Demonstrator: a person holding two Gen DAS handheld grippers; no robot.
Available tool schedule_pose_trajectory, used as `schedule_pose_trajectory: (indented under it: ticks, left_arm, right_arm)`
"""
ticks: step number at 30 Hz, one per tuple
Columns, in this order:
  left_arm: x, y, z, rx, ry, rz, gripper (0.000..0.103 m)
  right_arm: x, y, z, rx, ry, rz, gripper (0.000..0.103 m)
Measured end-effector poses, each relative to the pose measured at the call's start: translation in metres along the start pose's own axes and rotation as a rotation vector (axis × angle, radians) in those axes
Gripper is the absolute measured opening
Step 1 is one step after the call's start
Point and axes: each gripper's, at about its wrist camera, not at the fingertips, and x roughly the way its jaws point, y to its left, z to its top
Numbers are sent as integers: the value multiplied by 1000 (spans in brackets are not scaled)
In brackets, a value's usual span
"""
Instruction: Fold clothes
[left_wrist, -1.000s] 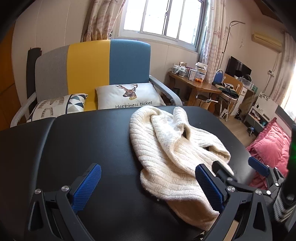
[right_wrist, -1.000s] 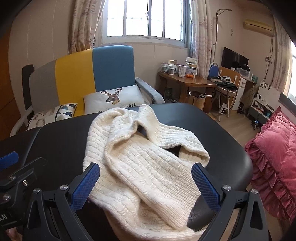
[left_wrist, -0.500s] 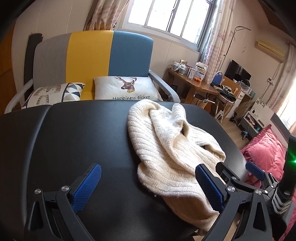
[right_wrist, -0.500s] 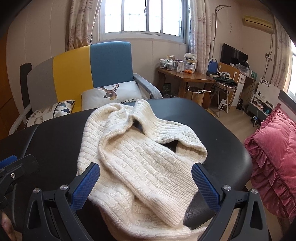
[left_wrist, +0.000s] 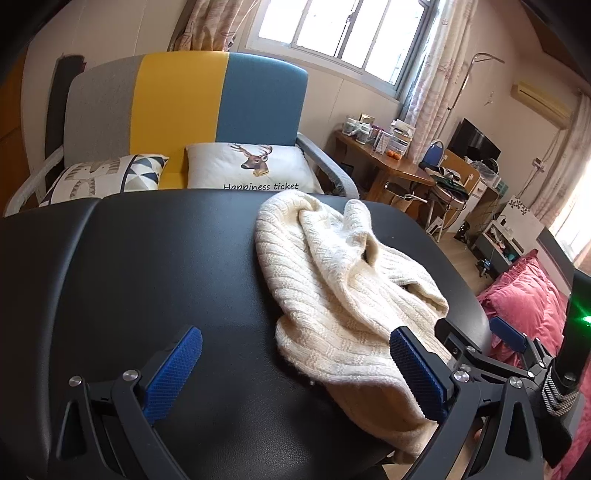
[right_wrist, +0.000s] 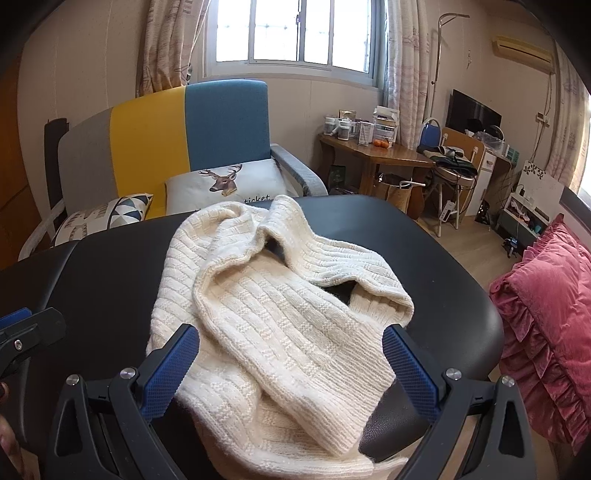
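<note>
A black table fills the foreground of both views. Behind the table stands a sofa with grey, yellow and blue back panels, carrying a deer pillow and, to its left, a patterned pillow. To the right of the table lies a pink cushion with ruffled edges; beyond the table's far right corner a wooden desk holds jars and boxes, under a window with curtains.

Nothing lies on the sweater. It sits crumpled on the right half of the table, its near end hanging over the table's near edge. Its long axis runs from that near edge away toward the sofa, leaning slightly left in the right wrist view. The far end bunches into a raised fold near the deer pillow; a wide flap folds across the middle, and a dark opening shows on its right side. It is cream, thick, ribbed knit with a blocky pattern.

The left gripper hovers over the table's near edge, fingers spread wide, holding nothing; its right finger is over the sweater's near end. The right gripper is also spread wide and empty, straddling the sweater's near part.
</note>
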Motion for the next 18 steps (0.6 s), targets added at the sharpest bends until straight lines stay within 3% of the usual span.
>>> schedule_pose_trajectory:
  ticks: [3, 5, 12, 14, 16, 18]
  left_arm:
    - [3, 5, 0, -11, 21, -7, 103]
    - [6, 9, -1, -15, 35, -21, 103]
    - [32, 28, -17, -76, 159, -142, 103]
    - [40, 31, -23, -105, 192, -180, 103]
    - [47, 33, -28, -120, 212, -170, 103]
    - [53, 34, -32, -124, 223, -146, 103]
  right_arm:
    - [-2, -7, 1, 9, 2, 81, 101]
    - [-3, -15, 2, 24, 19, 207, 101]
    - [6, -41, -1, 19, 195, 512, 95]
    - [11, -45, -5, 8, 231, 556, 94]
    - [22, -49, -6, 32, 273, 606, 91]
    - [36, -42, -1, 0, 317, 556, 80]
